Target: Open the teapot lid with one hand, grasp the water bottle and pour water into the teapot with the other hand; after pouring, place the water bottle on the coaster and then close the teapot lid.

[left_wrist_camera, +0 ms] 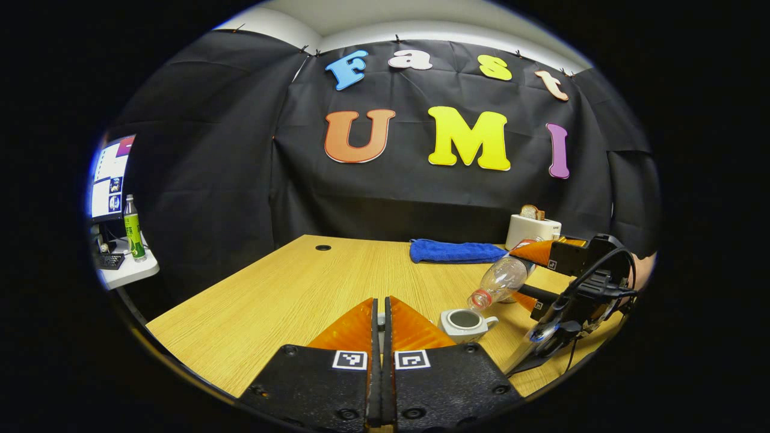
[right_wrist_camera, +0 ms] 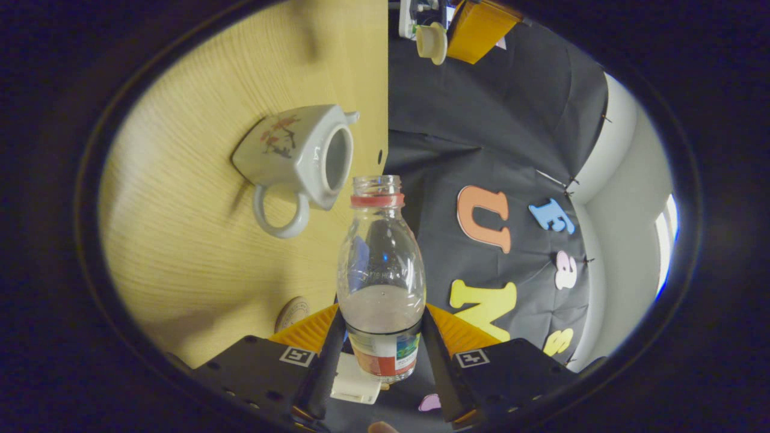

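The white teapot (left_wrist_camera: 463,325) stands open on the wooden table (left_wrist_camera: 289,300), its lid off. In the right gripper view the teapot (right_wrist_camera: 295,156) shows its painted side and handle. My right gripper (right_wrist_camera: 381,319) is shut on the clear water bottle (right_wrist_camera: 381,258), which is uncapped with a little water inside. From the left gripper view the bottle (left_wrist_camera: 502,279) tilts mouth-down just above the teapot, held by the right gripper (left_wrist_camera: 532,273). My left gripper (left_wrist_camera: 380,304) is shut. The right gripper view shows it holding the pale teapot lid (right_wrist_camera: 432,42). A round coaster (right_wrist_camera: 293,313) lies near the right fingers.
A folded blue towel (left_wrist_camera: 451,251) and a white toaster (left_wrist_camera: 532,228) with bread sit at the table's back. A cable hole (left_wrist_camera: 323,247) marks the far table edge. A side table (left_wrist_camera: 129,270) at left carries a green bottle (left_wrist_camera: 133,228) and a monitor.
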A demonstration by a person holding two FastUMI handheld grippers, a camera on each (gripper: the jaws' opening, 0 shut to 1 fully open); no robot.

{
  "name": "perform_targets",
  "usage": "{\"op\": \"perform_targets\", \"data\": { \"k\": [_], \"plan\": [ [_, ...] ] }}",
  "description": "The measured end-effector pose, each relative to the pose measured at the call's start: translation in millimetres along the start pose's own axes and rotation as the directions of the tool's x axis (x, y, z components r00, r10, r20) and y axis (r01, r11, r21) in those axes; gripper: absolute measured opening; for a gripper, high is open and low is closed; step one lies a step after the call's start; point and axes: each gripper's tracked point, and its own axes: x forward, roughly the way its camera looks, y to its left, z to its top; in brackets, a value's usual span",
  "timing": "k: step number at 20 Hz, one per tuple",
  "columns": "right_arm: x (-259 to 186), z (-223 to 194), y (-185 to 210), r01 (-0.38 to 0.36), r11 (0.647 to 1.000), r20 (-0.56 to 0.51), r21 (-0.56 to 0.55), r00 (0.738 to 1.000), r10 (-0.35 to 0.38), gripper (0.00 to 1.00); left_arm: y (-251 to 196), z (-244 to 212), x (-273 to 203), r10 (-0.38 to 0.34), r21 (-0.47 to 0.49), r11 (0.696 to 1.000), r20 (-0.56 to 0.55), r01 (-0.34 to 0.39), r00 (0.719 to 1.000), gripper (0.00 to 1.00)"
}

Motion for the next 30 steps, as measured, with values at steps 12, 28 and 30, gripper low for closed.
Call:
{"op": "perform_targets", "data": {
  "k": [12, 28, 30],
  "plan": [
    [3, 4, -21, 0.102, 0.982, 0.034, -0.157, 0.995, -0.098, 0.70, 2, 4, -3, 0.001, 0.001, 1.000, 0.009, -0.001, 1.000, 0.03],
    [-1, 19, -34, 0.161, 0.947, 0.103, -0.277, 0.985, -0.137, 0.69, 8, 5, -4, 0.010, 0.000, 1.000, 0.007, -0.010, 1.000, 0.03],
    [0, 18, -34, 0.160, 0.945, 0.102, -0.285, 0.985, -0.136, 0.69, 10, 5, -5, 0.015, -0.002, 1.000, 0.005, -0.015, 1.000, 0.03]
  ]
}}
